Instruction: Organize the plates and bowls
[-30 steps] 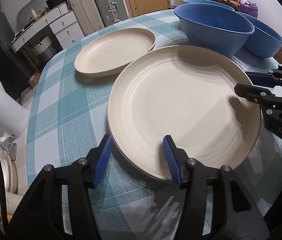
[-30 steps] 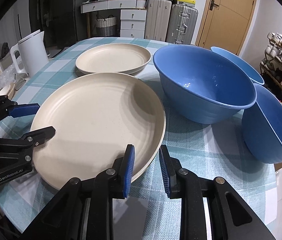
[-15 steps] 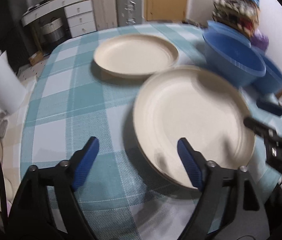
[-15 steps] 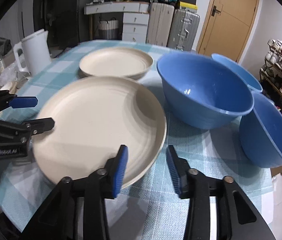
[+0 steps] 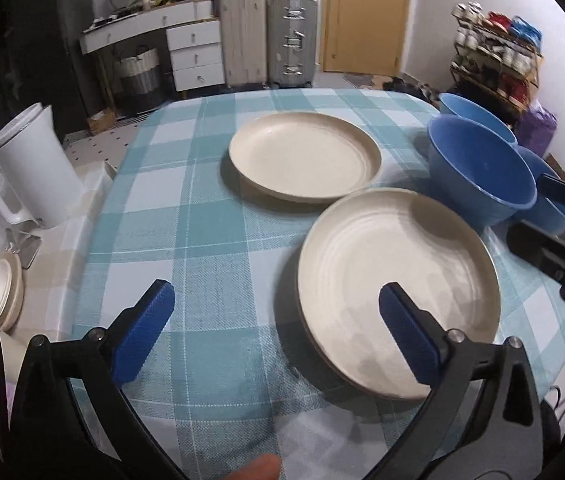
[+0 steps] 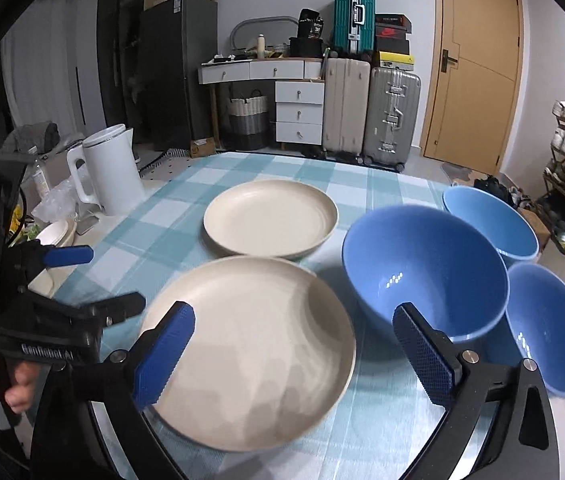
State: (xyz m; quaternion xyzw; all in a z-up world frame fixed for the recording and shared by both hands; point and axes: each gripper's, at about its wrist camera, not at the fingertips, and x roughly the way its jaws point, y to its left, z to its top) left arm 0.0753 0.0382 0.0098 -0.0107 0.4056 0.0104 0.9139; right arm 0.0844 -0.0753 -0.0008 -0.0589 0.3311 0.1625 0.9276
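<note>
So far nothing looks stacked. Off to the left of the left gripper point(image 5: 274, 332), beyond the table edge, a white kettle point(image 5: 30, 168) stands on a side counter. That gripper's jaws have just been opening and now stand spread wide, with bare checked tablecloth point(image 5: 186, 232) between them and nothing pinched; its right finger overlaps the near plate point(image 5: 394, 280) in the view, but the pads do not press it. Ahead of it and further off lies the far plate point(image 5: 302, 156), apart from the near one, each flat on the cloth. In the right wrist view, the right gripper point(image 6: 294, 348) has also just been opening and is spread empty above the near plate's right edge. Right of that gripper's centre line sits the big blue bowl point(image 6: 422, 272), and further right the two other blue bowls point(image 6: 490, 220), leaning against one another rather than nested. Judging by this, both plates remain to be stacked and all three bowls remain to be nested; the sorting seems barely begun.
</note>
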